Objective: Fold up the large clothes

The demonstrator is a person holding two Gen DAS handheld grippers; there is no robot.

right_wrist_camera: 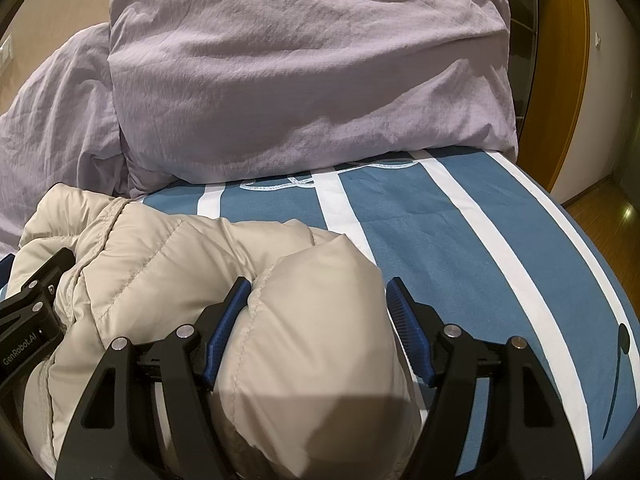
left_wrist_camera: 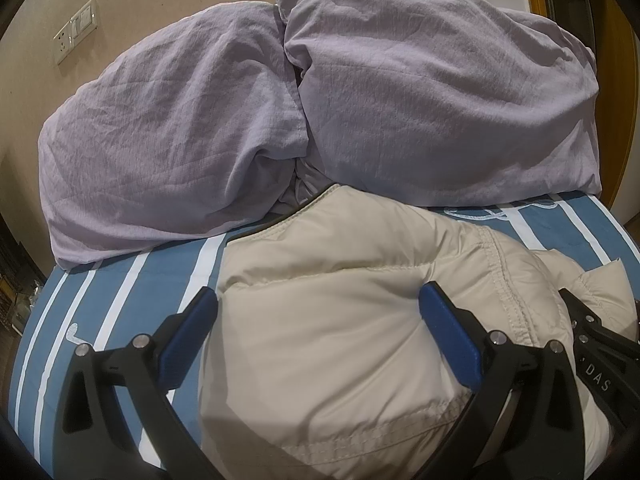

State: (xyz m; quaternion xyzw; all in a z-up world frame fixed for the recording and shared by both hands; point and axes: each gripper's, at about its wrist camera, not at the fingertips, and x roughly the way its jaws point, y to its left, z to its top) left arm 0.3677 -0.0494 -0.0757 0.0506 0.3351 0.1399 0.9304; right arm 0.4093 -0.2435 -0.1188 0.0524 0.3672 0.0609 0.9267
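Through my left wrist camera, the beige puffer jacket (left_wrist_camera: 332, 320) lies bunched on the blue-and-white striped bedsheet (left_wrist_camera: 120, 292), its quilted panels puffed up and a stitched seam running across its right side. My left gripper (left_wrist_camera: 318, 304) has its jaws spread wide with a thick fold of the jacket between them; the right pad dents the fabric, but I cannot tell whether the left one presses on it, so I cannot say whether it grips. The jacket's lower part is cut off by the frame. Behind it, two rumpled lilac pillows (left_wrist_camera: 360, 92) lean against the wall, and a wall socket (left_wrist_camera: 76, 30) sits at upper left. From my right wrist camera, the jacket (right_wrist_camera: 224, 264) fills the lower left. A rounded bulge sits between the fingers of my right gripper (right_wrist_camera: 318, 292); the left pad touches it and the right stands clear, so it is open. The other gripper (right_wrist_camera: 36, 312) pokes in at the left edge. A pillow (right_wrist_camera: 304, 68) rises beyond the sheet (right_wrist_camera: 460, 240).
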